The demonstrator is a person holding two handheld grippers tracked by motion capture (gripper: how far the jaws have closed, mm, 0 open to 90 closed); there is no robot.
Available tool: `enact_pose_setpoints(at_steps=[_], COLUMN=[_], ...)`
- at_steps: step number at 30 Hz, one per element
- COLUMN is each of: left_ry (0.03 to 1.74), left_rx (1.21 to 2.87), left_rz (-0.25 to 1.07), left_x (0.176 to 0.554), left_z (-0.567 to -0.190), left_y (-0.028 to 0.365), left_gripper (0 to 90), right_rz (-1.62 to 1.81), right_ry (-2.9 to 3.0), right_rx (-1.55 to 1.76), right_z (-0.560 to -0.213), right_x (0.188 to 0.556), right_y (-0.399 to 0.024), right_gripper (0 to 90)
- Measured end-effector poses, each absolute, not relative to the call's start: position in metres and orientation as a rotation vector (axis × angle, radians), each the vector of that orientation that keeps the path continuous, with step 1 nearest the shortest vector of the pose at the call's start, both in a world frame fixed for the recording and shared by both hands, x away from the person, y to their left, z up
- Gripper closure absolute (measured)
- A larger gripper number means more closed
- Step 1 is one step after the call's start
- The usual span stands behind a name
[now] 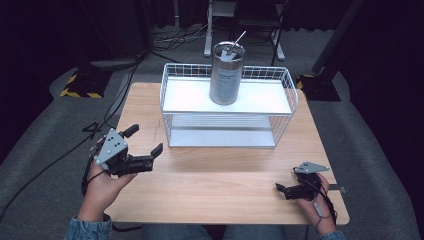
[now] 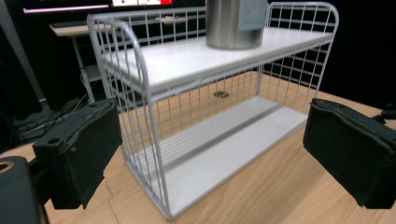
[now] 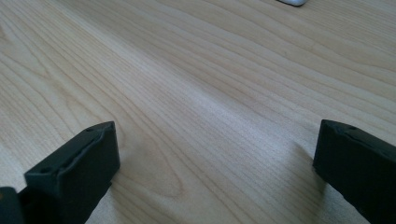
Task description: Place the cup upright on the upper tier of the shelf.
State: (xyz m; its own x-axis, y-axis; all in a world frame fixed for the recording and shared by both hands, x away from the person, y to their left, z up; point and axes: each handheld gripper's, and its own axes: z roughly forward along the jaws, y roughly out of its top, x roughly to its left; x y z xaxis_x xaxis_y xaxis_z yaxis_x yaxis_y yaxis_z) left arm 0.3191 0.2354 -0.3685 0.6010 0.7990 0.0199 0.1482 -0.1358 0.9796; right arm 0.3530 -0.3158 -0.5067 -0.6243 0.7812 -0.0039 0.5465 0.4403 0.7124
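Rack: white wire rack (image 1: 227,107) with two shelves, standing at the far middle of the worktop (image 1: 220,185); wire walls rise round the top shelf
Top shelf: carries a metal can (image 1: 226,73), upright, towards the back and about midway along; a thin rod sticks up at a slant from the can's open top (what else is inside cannot be made out)
Can, seen close: in the left gripper view the can (image 2: 233,23) stands on the white top shelf, a paper label on its side
Lower shelf: a white board, bare as far as the wires let one see
Left hand-held gripper: (image 1: 145,140) at the worktop's left side, just beside the rack's near left corner, aimed at it; jaws well apart, nothing between them, touching nothing; in its own view the rack (image 2: 144,93) stands between the two black pads
Right hand-held gripper: (image 1: 280,189) low at the worktop's near right, well apart from the rack; jaws spread wide over bare wood in its own view, holding nothing
Hands: one on each gripper, denim sleeves at the near edge
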Motion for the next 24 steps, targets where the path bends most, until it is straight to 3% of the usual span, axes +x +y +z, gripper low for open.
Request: enact_pose_setpoints(at_steps=[11,24], left_ry=[0.870,0.964], left_rx=[1.694,1.840], left_rz=[0.681,0.633], left_x=[0.307,0.306], left_z=[-0.427,-0.463], left_y=[0.248,0.253], left_gripper=[7.9,11.9], right_rz=[0.987,0.987], right_ry=[2.364,2.364], right_rx=[1.135,1.134], right_z=[-0.507,-0.507], right_x=[0.353,0.353], right_y=[-0.316,-0.316], right_gripper=[0.5,0.5])
